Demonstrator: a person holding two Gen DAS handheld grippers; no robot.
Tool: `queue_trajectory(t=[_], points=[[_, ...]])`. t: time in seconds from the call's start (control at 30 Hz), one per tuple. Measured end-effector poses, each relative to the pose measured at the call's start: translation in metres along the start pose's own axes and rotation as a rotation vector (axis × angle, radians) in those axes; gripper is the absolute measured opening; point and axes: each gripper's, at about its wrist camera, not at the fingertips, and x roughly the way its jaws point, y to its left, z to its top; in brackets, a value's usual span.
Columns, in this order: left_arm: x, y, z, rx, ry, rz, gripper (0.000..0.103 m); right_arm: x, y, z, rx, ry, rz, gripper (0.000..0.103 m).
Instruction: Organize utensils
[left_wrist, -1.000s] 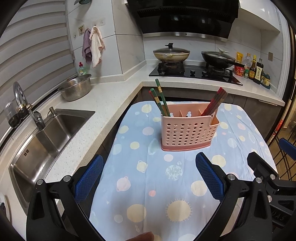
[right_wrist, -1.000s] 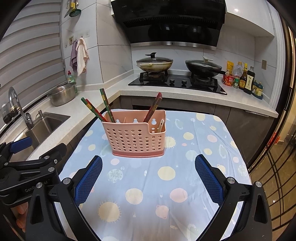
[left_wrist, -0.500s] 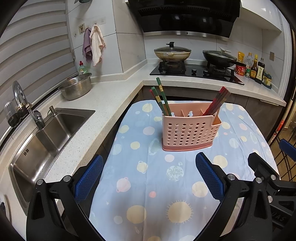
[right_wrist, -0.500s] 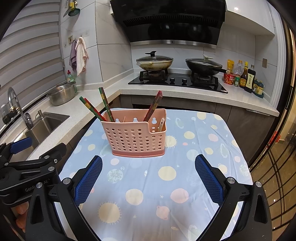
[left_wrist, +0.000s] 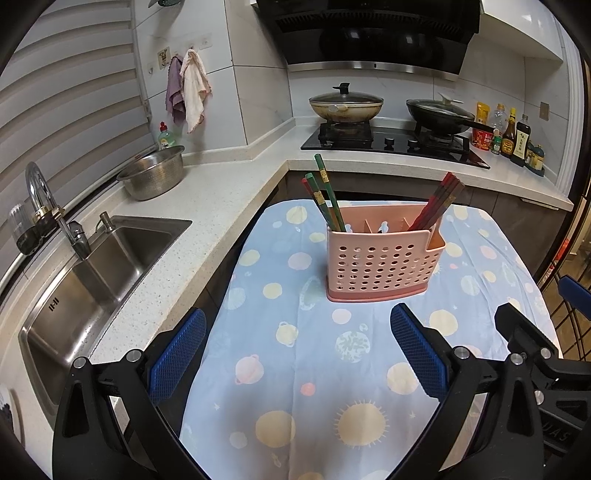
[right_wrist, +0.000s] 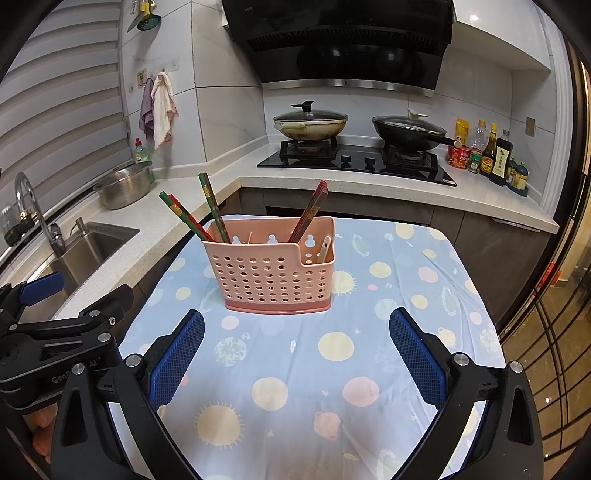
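My left hand-held gripper (left_wrist: 295, 354) and right hand-held gripper (right_wrist: 295, 350) are both spread, empty. The caddy (right_wrist: 273, 269) stands ahead on the tabletop (right_wrist: 332, 387). I'd approach the chopsticks (right_wrist: 210, 206) high, pinching near their tops.

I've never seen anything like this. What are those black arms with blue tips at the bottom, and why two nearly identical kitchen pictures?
They are two hand-held grippers, one in each of a person's hands, each carrying its own camera; hence two views. The left gripper and right gripper are both open and hold nothing. Ahead, on a table with a spotted blue cloth, stands a pink basket. Green chopsticks lean in its left end, dark red chopsticks toward the right. The black frame at left in the right view is the other gripper.
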Motion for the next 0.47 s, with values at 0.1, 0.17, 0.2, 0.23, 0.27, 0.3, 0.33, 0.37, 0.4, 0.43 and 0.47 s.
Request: queue_trajectory(t=[0.1, 0.17, 0.2, 0.23, 0.27, 0.3, 0.33, 0.37, 0.4, 0.43, 0.47], points=[[0.0004, 0.0003, 0.0001, 0.001, 0.000, 0.000, 0.096, -0.0003, 0.0001, 0.0002, 0.000, -0.001, -0.001, 0.097], [0.0007, 0.0006, 0.0001, 0.000, 0.000, -0.001, 0.096, 0.0008, 0.0005, 0.0004, -0.001, -0.002, -0.002, 0.097], [0.0008, 0.0006, 0.0002, -0.001, 0.001, -0.001, 0.096, 0.0019, 0.0009, 0.0005, -0.002, -0.002, -0.002, 0.097], [0.0006, 0.0003, -0.0001, -0.001, 0.001, 0.000, 0.096, 0.0019, 0.0008, 0.0005, -0.003, -0.003, -0.003, 0.097], [0.0003, 0.0003, -0.0003, -0.002, -0.001, 0.003, 0.096, 0.0022, 0.0011, 0.0008, -0.005, -0.006, -0.006, 0.097], [0.0004, 0.0005, -0.0006, -0.002, -0.003, 0.005, 0.096, 0.0028, 0.0015, 0.0009, -0.007, -0.009, -0.009, 0.097], [0.0005, 0.0008, -0.0007, -0.001, -0.006, 0.004, 0.096, 0.0034, 0.0015, 0.0010, -0.009, -0.010, -0.011, 0.097], [0.0010, 0.0012, -0.0007, 0.002, -0.005, -0.001, 0.096, 0.0036, 0.0011, 0.0014, -0.009, -0.011, -0.013, 0.097], [0.0016, 0.0017, -0.0007, 0.001, -0.003, -0.007, 0.096, 0.0039, 0.0005, 0.0021, -0.008, -0.011, -0.013, 0.097], [0.0015, 0.0020, -0.0007, 0.000, -0.002, -0.010, 0.096, 0.0042, 0.0000, 0.0024, -0.007, -0.011, -0.012, 0.097], [0.0010, 0.0023, -0.0011, -0.003, -0.001, -0.010, 0.096, 0.0042, -0.0004, 0.0026, -0.006, -0.012, -0.013, 0.097]])
